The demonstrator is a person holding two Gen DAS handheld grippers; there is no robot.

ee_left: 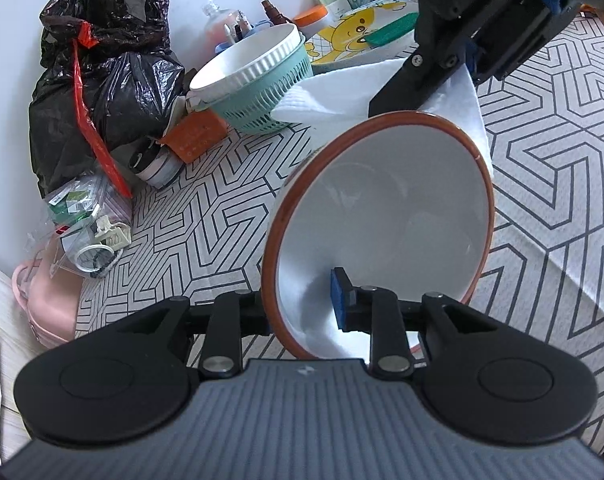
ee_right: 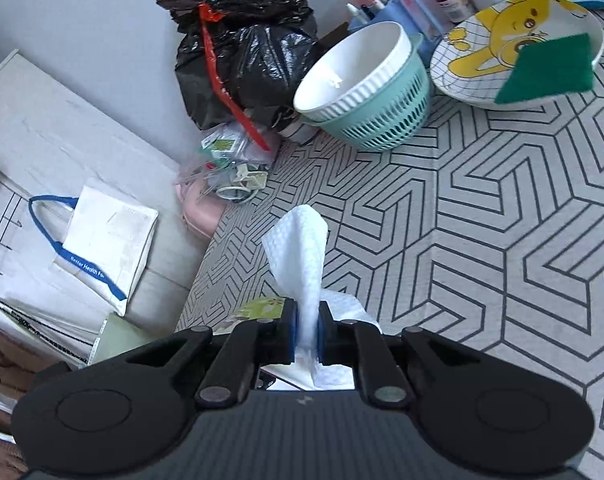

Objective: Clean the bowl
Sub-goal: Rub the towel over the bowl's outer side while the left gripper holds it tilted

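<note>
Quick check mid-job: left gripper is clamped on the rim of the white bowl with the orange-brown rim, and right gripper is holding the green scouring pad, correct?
Not quite. The left gripper is clamped on the rim of the white bowl with the orange-brown rim, but the right gripper holds a white textured cloth, not the scouring pad. The right wrist view shows the green scouring pad lying on the cartoon-printed plate.

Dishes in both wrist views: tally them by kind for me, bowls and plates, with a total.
Bowls: 2, the orange-rimmed bowl held by the left tool and the white ribbed bowl sitting in the teal basket
Plates: 1, the cartoon plate with a green scouring pad on it
Total: 3 dishes
</note>
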